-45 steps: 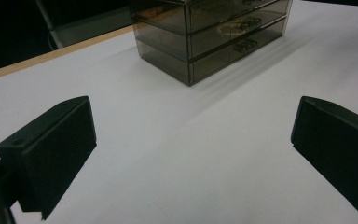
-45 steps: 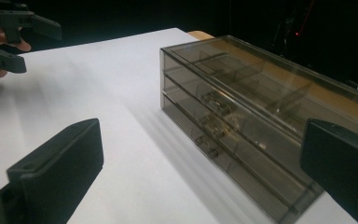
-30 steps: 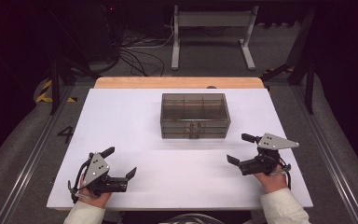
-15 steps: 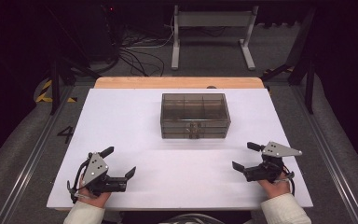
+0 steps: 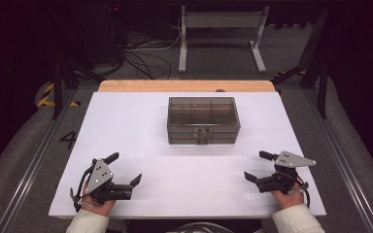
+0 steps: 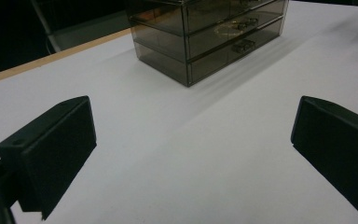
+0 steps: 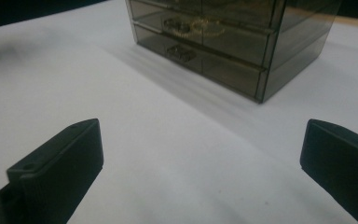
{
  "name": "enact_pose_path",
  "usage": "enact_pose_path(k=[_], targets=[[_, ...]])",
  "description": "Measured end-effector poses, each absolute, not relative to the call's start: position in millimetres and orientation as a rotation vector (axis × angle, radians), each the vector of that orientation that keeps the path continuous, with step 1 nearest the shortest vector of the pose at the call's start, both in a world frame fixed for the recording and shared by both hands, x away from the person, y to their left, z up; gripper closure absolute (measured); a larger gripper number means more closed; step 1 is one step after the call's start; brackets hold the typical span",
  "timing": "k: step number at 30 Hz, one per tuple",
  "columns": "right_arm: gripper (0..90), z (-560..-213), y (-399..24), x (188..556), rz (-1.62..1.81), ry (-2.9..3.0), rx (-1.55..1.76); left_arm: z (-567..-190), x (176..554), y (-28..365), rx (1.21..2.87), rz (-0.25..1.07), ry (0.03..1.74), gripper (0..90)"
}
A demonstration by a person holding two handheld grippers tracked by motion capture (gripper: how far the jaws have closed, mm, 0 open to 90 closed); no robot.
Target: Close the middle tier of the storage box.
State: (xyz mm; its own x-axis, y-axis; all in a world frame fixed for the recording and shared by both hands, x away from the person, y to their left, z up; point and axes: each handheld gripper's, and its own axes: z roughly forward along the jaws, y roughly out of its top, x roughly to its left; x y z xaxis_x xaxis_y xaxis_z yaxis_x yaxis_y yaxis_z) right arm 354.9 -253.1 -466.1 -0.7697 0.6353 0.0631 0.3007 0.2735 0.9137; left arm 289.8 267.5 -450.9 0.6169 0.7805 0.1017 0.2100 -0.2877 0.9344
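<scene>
Drawer box (image 5: 203, 120): smoked translucent plastic, rectangular, hard glossy walls, stacked shallow drawers with small pull tabs on the front. Sits on the table (image 5: 141, 126) midway between left and right edges, nearer the far edge. Something gold and ring-like shows through a drawer front in both tool views; too blurred to identify.

Table top is matte white, smooth, with a bare wood strip (image 5: 184, 86) along the far edge.

Left tool (image 5: 124, 173) near the near-left corner, jaws wide apart, nothing between them, well apart from the box. Right tool (image 5: 259, 167) near the near-right corner, jaws also spread, nothing held. Black blocky jaw pads, grey three-cornered plate on top of each. White sleeves at the near edge.

Versus a second ago: right tool has pulled back toward the near edge and slightly toward the right edge; left tool and box unchanged.

Writing: a "4" (image 5: 70, 140) on the grey floor strip left of the table.
</scene>
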Motion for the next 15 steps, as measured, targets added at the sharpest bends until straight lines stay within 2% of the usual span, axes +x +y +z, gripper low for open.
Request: enact_pose_path(k=[9,15], targets=[[0.0,-464.5,-251.2,353.3,1.463,2.236,0.846,-453.3,291.5,272.0,1.779,0.635,0.840,0.8],[0.1,-462.8,-252.6,353.3,1.434,2.225,0.858,-454.9,292.7,272.6,1.801,0.639,0.849,0.7]])
